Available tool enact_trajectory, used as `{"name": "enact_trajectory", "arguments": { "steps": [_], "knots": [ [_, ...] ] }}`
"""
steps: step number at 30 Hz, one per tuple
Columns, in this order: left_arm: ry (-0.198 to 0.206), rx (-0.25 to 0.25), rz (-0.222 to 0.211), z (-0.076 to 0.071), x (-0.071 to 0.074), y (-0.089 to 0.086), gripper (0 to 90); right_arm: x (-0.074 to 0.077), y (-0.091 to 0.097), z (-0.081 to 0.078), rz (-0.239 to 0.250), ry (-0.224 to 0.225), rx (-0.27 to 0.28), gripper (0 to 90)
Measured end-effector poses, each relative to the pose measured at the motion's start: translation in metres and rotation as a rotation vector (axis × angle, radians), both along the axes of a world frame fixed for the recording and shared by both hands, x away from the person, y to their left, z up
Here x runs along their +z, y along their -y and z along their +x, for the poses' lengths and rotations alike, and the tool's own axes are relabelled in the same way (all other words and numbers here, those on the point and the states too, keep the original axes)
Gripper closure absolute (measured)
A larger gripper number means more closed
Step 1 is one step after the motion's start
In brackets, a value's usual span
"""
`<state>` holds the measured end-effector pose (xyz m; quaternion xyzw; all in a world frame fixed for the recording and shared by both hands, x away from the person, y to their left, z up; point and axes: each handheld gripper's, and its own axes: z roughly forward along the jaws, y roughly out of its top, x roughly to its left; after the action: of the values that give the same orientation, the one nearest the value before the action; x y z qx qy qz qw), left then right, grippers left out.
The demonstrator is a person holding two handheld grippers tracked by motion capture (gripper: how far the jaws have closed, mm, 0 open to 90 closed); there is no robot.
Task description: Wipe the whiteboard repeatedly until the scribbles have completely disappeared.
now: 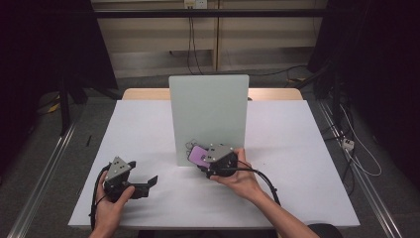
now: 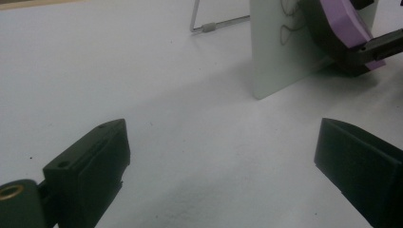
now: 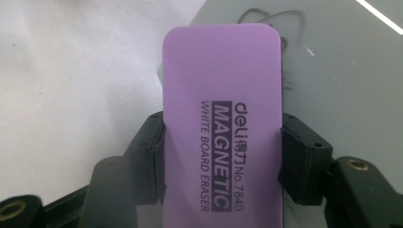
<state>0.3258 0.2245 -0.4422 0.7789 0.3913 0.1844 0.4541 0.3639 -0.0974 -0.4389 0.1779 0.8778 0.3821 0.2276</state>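
On the white table, catalogue of items:

Whiteboard: a pale upright panel (image 1: pixel 208 116) standing near the table's middle, closer to the far edge; thin dark scribbles (image 3: pixel 273 19) show low on its face. In the left gripper view a wire stand leg (image 2: pixel 216 24) reaches out behind it.

Eraser: a purple whiteboard eraser (image 3: pixel 222 118), rounded corners, printed "deli MAGNETIC WHITE BOARD ERASER No.7840". Seen from above (image 1: pixel 199 155) it sits at the foot of the whiteboard, by the scribbles; whether it touches the board, cannot tell.

Right gripper: (image 1: pixel 218 159) held in the person's right hand (image 1: pixel 242 176), low at the board's base. Its two black jaws are clamped on the eraser's long sides, pads (image 3: pixel 151 147) pressing from both flanks.

Left gripper: (image 1: pixel 143 184) held in the left hand (image 1: pixel 111 203), near the table's front left, well apart from the board. Its jaws stand wide apart with bare tabletop between them, nothing held; they point toward the board and the eraser (image 2: pixel 340 23).

Table: white sheet (image 1: pixel 297 148) over a wooden top.
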Motion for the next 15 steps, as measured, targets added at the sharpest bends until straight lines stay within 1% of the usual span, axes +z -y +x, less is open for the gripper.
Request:
{"name": "enact_trajectory", "arguments": {
  "steps": [3, 5, 12, 15],
  "knots": [
    [0.001, -0.002, 0.006, 0.0, 0.001, 0.0, 4.6, -0.002, -0.002, -0.001, -0.011, 0.003, 0.012, 41.9],
    [0.001, -0.002, 0.005, 0.0, 0.001, -0.001, 4.6, 0.001, 0.0, 0.001, 0.006, 0.01, 0.008, 41.9],
    [0.001, -0.001, 0.002, 0.0, 0.001, -0.001, 4.6, 0.028, 0.025, 0.007, 0.071, 0.076, -0.056, 41.8],
    [0.002, 0.0, 0.001, 0.001, 0.001, -0.001, 4.6, 0.036, 0.032, 0.009, 0.096, 0.09, -0.08, 41.8]
  ]
}}
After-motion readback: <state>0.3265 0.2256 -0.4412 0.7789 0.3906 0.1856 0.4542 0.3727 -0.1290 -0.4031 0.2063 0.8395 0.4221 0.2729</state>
